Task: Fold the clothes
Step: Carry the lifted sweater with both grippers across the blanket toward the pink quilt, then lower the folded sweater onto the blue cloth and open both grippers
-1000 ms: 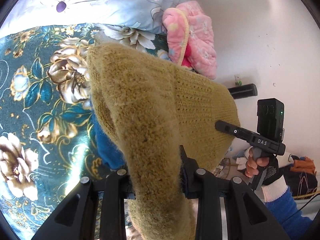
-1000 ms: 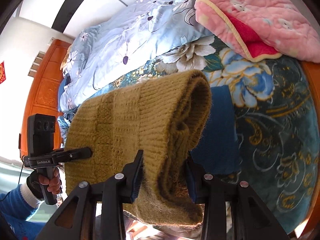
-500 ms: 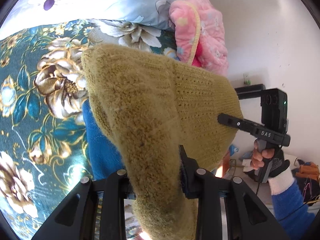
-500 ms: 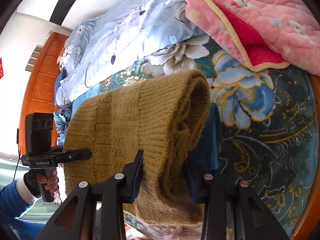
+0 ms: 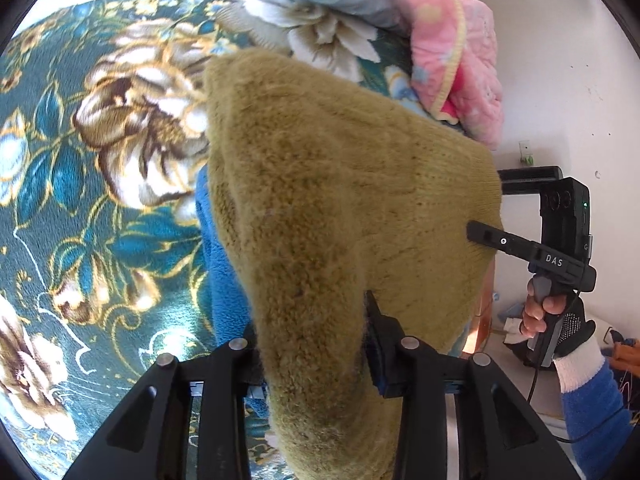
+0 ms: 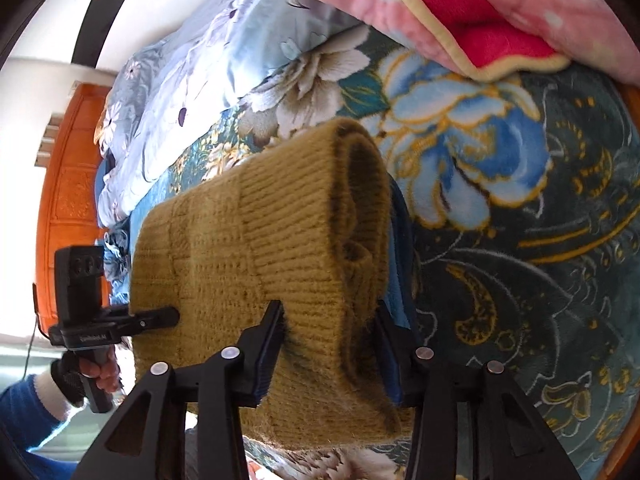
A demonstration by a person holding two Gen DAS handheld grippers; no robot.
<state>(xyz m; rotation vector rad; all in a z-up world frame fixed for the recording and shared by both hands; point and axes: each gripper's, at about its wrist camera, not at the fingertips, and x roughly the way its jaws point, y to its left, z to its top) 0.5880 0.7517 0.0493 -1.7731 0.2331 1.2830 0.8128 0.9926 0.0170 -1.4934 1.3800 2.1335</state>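
We are holding the folded mustard sweater (image 5: 320,208) over the bed (image 5: 80,200), its long axis running left to right between our grippers. The left gripper (image 5: 316,344) and right gripper (image 6: 330,344) are each clamping one end in their jaws.

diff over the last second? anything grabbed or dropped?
Both grippers have carried the folded mustard sweater farther over the bed, toward the pink blanket. Nothing grabbed or released: left gripper and right gripper stay clamped on it. The blue garment remains beneath.
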